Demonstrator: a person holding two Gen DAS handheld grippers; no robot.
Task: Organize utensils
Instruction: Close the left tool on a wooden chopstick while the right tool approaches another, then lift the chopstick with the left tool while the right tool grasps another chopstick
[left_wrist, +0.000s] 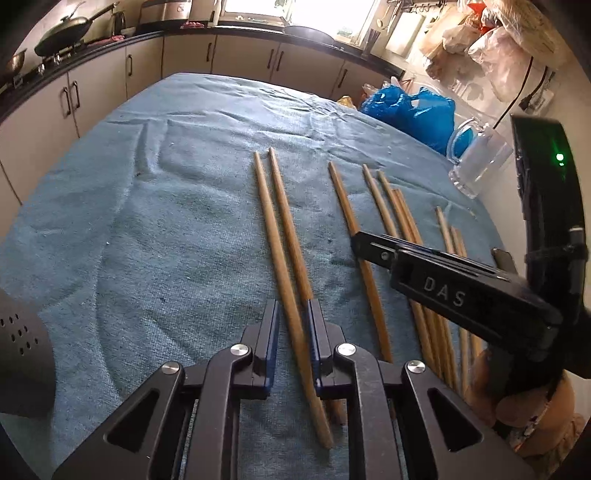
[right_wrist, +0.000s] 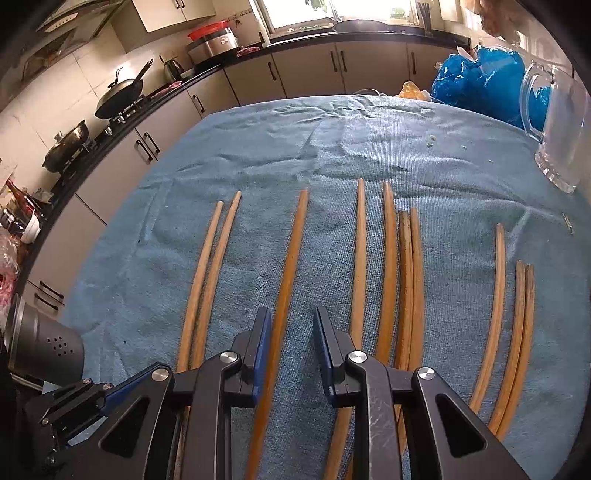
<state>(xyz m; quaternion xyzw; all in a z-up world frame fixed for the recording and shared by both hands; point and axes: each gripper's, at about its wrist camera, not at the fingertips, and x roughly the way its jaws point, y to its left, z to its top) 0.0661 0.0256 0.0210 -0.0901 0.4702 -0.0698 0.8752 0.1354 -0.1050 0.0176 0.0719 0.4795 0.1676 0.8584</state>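
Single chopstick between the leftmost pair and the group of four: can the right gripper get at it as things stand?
Probably yes. The right gripper is open, and the single chopstick already runs between its fingers on the blue towel, with nothing on top of it.

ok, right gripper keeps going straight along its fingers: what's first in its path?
Probably the single chopstick lying lengthwise between the right gripper and its open fingers; beyond it only blue towel. Height above it is unclear.
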